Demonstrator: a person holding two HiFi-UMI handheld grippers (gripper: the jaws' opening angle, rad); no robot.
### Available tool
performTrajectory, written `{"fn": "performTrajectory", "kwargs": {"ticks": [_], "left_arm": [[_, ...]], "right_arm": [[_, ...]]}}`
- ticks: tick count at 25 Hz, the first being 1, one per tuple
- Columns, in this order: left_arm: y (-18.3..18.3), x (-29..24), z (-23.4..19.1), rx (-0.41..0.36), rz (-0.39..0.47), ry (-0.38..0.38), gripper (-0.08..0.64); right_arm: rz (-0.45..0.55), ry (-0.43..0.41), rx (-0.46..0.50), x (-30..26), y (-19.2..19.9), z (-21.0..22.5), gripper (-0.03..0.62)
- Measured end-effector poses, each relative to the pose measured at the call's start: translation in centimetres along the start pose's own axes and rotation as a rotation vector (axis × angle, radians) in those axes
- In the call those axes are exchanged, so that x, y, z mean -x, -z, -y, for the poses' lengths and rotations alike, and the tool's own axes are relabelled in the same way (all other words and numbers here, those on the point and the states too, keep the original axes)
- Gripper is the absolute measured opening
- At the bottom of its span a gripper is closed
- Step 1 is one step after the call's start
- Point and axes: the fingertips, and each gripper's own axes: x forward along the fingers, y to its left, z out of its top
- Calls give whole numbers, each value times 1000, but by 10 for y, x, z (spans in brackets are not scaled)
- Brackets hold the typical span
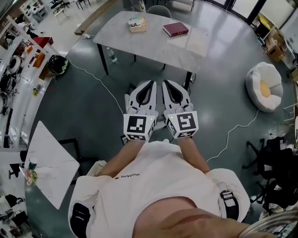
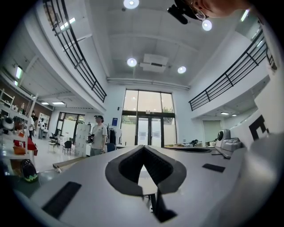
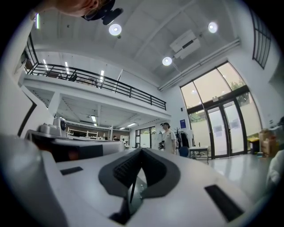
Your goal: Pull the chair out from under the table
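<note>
Both closed: left gripper (image 1: pixel 150 84), right gripper (image 1: pixel 167 84); shirt (image 1: pixel 156 186) maybe reads "MoBAPR".

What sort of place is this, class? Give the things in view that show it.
Probably a large open lab or workshop hall: a railed mezzanine runs above, tall glass entrance doors fill the far wall, and cluttered equipment racks line a polished floor.

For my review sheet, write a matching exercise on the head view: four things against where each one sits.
Things:
1. red book
2. beanbag
3. bottle
4. chair

Places:
A. standing beside a leg of the table
B. at the table's far side
C. on the tabletop
D. on open floor at the right

Pairs: 1-C, 2-D, 3-A, 4-B
</note>
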Motion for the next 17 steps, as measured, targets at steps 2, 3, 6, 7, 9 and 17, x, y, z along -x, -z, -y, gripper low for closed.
{"fn": "performTrajectory", "kwargs": {"ticks": [2,3,6,7,9,17], "left_arm": [[0,0,-1,2,1,-1,3],[0,0,-1,1,1,-1,3],[2,-1,2,1,0,2,3],[2,0,2,2,-1,2,3],[3,0,2,4,-4,3,3],[3,-4,-2,-4,1,-8,3]], "right_arm": [[3,8,-6,2,0,2,12],[4,13,-8,3,0,4,12],[9,26,-16,6,-1,10,12],[10,28,-16,7,-1,11,12],[14,32,-16,7,-3,11,12],[24,34,-21,4,-4,12,12]]}}
